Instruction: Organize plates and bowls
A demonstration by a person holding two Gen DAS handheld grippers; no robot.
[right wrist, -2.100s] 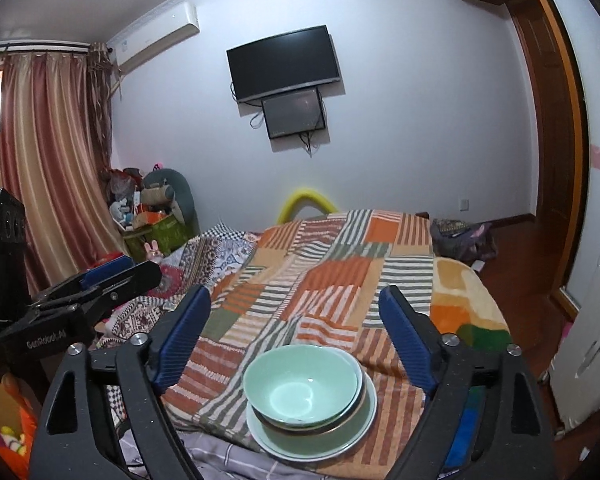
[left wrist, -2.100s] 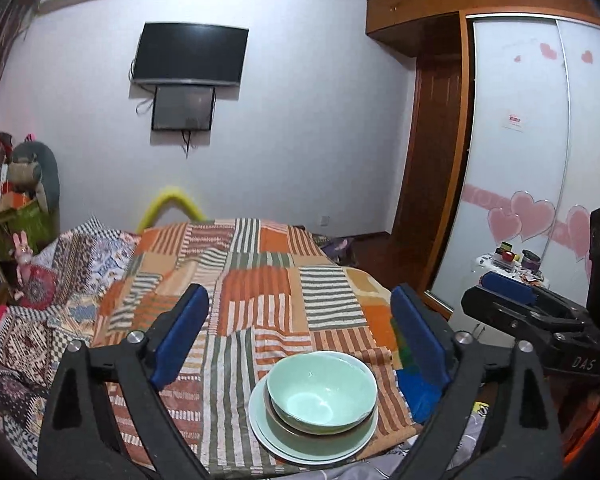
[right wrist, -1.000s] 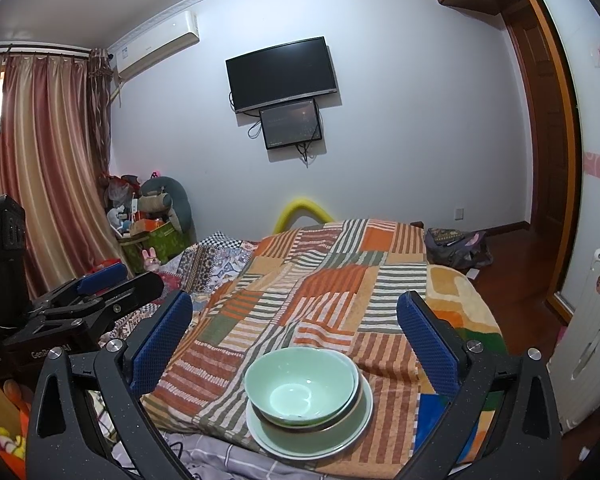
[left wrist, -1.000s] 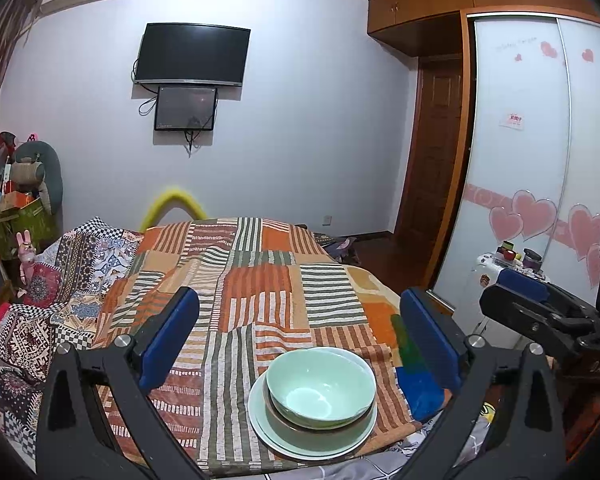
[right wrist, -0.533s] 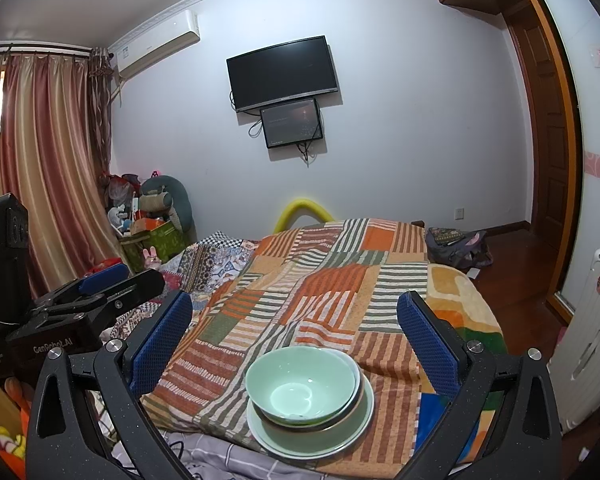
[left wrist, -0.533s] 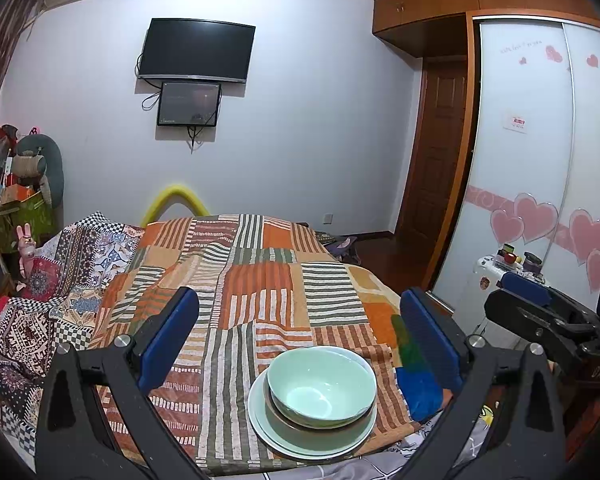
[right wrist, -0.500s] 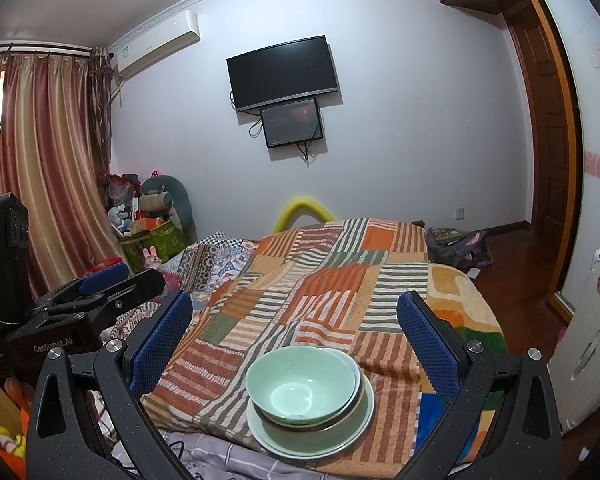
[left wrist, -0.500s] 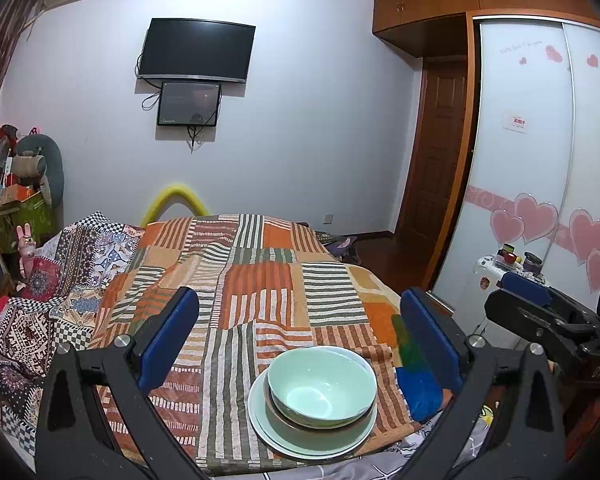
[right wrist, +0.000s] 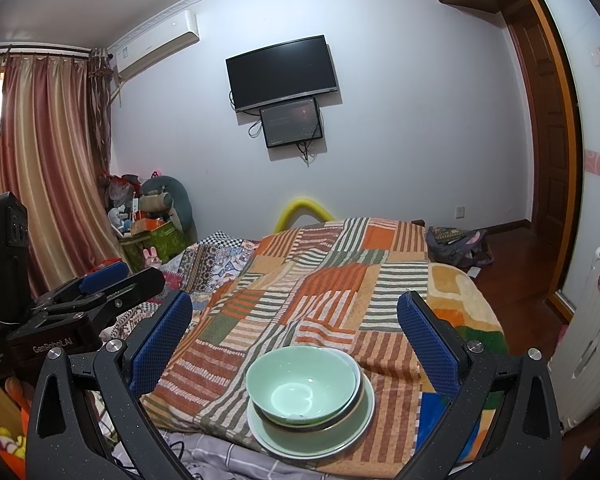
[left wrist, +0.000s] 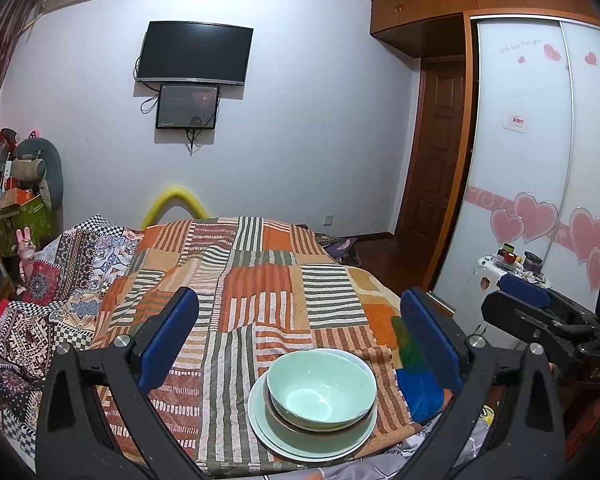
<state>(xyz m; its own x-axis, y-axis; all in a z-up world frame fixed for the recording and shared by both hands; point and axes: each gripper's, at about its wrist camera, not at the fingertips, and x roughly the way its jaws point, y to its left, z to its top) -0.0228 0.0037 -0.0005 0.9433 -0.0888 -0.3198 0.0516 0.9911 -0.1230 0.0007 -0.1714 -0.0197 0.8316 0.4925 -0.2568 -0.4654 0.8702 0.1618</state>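
A pale green bowl (left wrist: 322,386) sits in a brown-rimmed dish, and both rest on a pale green plate (left wrist: 266,432) near the front edge of the bed. My left gripper (left wrist: 298,320) hangs open above and behind this stack, its blue pads wide apart with nothing between them. In the right wrist view the same bowl (right wrist: 300,384) and plate (right wrist: 342,442) lie below my right gripper (right wrist: 296,316), which is also open and empty. Each gripper appears in the other's view: the right gripper (left wrist: 520,304) at the far right, the left gripper (right wrist: 104,284) at the far left.
A striped patchwork blanket (left wrist: 260,280) covers the bed, and its front edge runs just below the plate. A white suitcase (right wrist: 592,332) and a sliding wardrobe (left wrist: 520,160) stand to the right. Toys and boxes (right wrist: 148,224) are piled by the curtain on the left.
Both grippers' jaws have spread wider since two seconds ago, and both views have lifted back slightly. The stack has not moved. Over the last half second almost nothing shifted.
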